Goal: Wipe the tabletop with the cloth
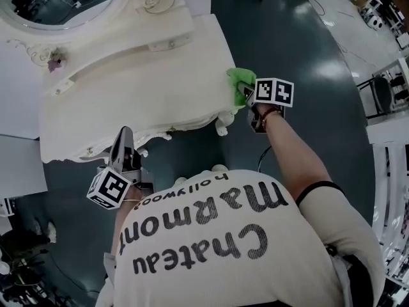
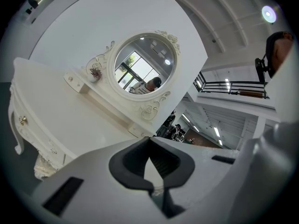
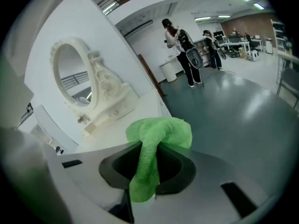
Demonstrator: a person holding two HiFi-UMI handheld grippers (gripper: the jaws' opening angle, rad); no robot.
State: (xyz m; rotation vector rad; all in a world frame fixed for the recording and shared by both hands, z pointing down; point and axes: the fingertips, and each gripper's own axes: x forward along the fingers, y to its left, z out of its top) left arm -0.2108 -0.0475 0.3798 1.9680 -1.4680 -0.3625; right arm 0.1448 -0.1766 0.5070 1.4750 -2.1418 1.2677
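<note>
A: Setting: glossy dark floor (image 1: 307, 50), open hall. A white carved dressing table (image 1: 192, 117) stands against a white wall panel, with an oval mirror (image 2: 145, 64) at its back. The tabletop (image 1: 128, 88) is bare and pale.

B: Cloth position?

A: The green cloth (image 1: 238, 82) is at the tabletop's right edge, near the front corner, bunched into a wad. Part of it overhangs the edge. I cannot tell whether it presses on the surface.

B: Right gripper?

A: The right gripper (image 1: 246, 96) is clamped on the cloth. In the right gripper view, a twisted strand of cloth (image 3: 156, 134) runs down between the two dark pads, and the wad bulges out past the tips. The jaws stand narrow, pinching fabric. The marker cube (image 1: 275, 92) sits just behind them, facing up.

B: Left gripper?

A: The left gripper (image 1: 123, 136) is in front of the table's front edge, over the floor, well apart from the cloth. It points towards the table. In the left gripper view its tips meet, with only a thin pale sliver behind them and nothing between them.

B: Anything else?

A: Two people (image 3: 187, 50) stand far off across the hall, seen from the right gripper view.
</note>
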